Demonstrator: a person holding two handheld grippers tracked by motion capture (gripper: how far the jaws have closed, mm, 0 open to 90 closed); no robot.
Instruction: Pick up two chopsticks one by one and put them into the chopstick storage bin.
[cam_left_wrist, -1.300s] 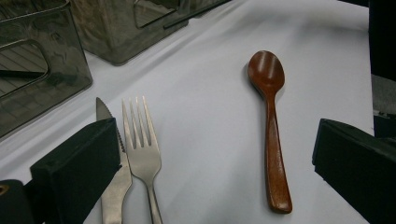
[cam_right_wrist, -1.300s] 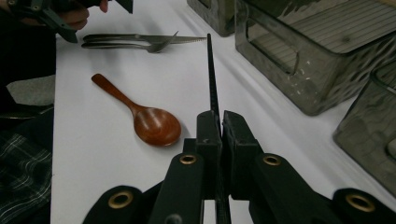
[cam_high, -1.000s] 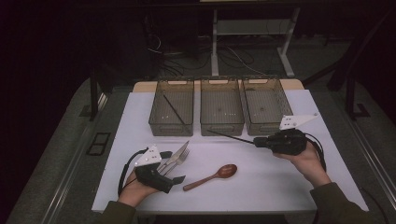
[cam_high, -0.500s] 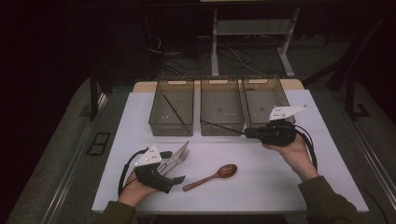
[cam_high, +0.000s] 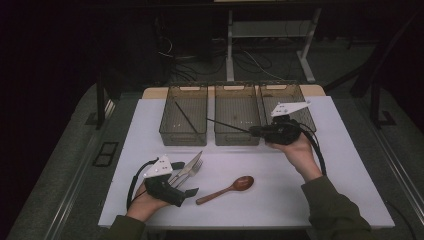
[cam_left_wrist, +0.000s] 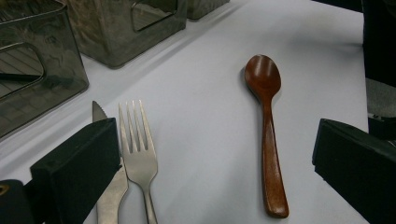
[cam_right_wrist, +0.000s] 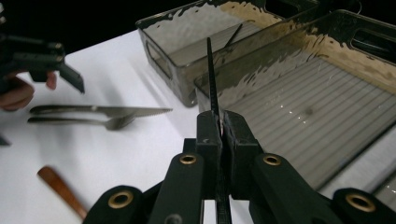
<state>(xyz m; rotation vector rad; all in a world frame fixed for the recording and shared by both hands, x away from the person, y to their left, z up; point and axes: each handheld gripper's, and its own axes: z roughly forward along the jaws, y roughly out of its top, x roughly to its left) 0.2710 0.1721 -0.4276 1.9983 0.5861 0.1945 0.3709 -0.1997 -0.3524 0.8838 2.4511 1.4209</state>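
Bins: three clear bins (cam_high: 237, 120) stand in a row at the table's far edge
Chopsticks: two; your right gripper (cam_high: 256, 131) clamps one chopstick (cam_high: 227, 125) over the middle bin, the other chopstick (cam_high: 186, 118) leans in the left bin
Cutlery: one knife (cam_left_wrist: 108, 186), one fork (cam_left_wrist: 138, 154), one wooden spoon (cam_left_wrist: 268, 135), near left
Left gripper (cam_left_wrist: 210, 172): your jaws stand wide, holding nothing
Open room: bare white table (cam_high: 350, 170) near right

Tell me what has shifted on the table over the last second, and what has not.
The right gripper, shut on a thin black chopstick, has carried it from the white table's right side up and leftward, to the front of the three smoked-plastic bins; its tip now reaches over the middle bin. Unchanged: the left gripper, open, beside the metal fork and knife; the brown wooden spoon; the second chopstick in the left bin.
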